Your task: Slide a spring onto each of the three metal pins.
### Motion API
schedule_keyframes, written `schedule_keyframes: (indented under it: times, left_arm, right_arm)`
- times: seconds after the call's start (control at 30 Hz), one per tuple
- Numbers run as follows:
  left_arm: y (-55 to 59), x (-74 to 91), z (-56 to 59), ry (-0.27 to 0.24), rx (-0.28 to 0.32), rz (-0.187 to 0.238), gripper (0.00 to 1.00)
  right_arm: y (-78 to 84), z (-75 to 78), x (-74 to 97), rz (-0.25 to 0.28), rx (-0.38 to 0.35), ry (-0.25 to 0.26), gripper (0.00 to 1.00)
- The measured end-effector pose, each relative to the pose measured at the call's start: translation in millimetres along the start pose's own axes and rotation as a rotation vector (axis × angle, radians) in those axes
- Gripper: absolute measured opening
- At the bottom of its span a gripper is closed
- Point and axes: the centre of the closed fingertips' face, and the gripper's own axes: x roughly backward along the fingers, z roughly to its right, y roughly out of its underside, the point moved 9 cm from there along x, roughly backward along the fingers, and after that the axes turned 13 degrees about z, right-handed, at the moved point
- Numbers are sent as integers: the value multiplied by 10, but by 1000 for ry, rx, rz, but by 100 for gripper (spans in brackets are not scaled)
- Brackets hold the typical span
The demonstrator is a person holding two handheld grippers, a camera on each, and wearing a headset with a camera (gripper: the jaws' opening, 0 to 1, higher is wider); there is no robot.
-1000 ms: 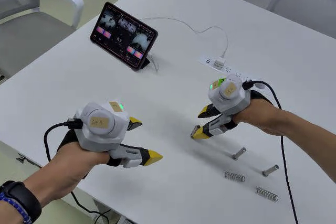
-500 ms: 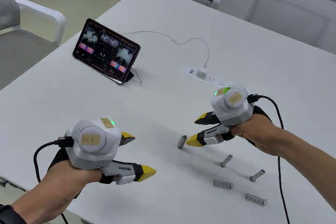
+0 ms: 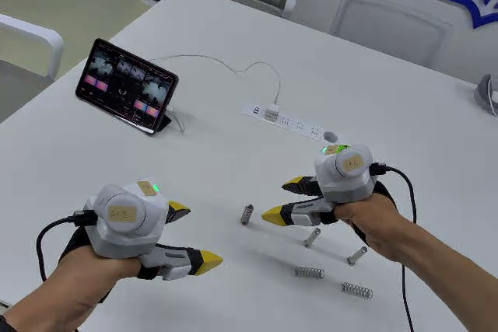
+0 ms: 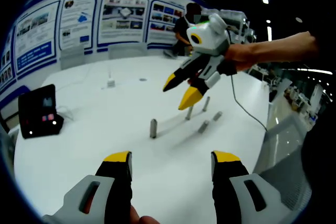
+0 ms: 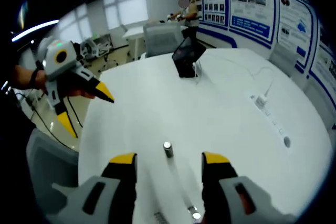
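Steel upright pin (image 3: pixel 247 214) apparently wears a spring already; two pins (image 3: pixel 312 237) and two springs (image 3: pixel 309 272) lie loose; left gripper (image 3: pixel 194 234) and right gripper (image 3: pixel 282 199) gape empty.

Matt white table (image 3: pixel 373 83); shiny metal pins (image 3: pixel 311 237)

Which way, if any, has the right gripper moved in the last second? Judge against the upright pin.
Yes. The right gripper has backed off the upright pin, where its tip was earlier, toward the lying pins; a gap now shows.
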Motion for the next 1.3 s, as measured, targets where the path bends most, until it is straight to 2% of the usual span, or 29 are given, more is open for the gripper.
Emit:
schedule_keyframes:
  times: [0.17, 0.37, 0.53, 0.67, 0.83, 1.03, 1.3]
  left_arm:
    - [-28, -58, 35, 18, -11, -3, 63]
    - [-45, -118, 85, 38, -20, -8, 63]
    - [-54, -165, 118, 53, -24, -13, 63]
    - [-65, -213, 150, 64, -19, -13, 64]
    - [-72, -291, 191, 83, -23, -20, 64]
    - [-103, -373, 238, 94, -8, -11, 65]
    - [-91, -502, 298, 122, -6, -23, 65]
  right_arm:
    - [27, -49, 120, 34, -20, 23, 53]
    - [86, -114, 247, 43, -39, 40, 56]
    - [137, -175, 355, 70, -67, 65, 57]
    - [212, -224, 436, 99, -112, 93, 58]
    - [328, -302, 541, 100, -126, 112, 60]
    - [444, -351, 705, 128, -160, 149, 62]
    - [650, -410, 906, 123, -191, 191, 64]
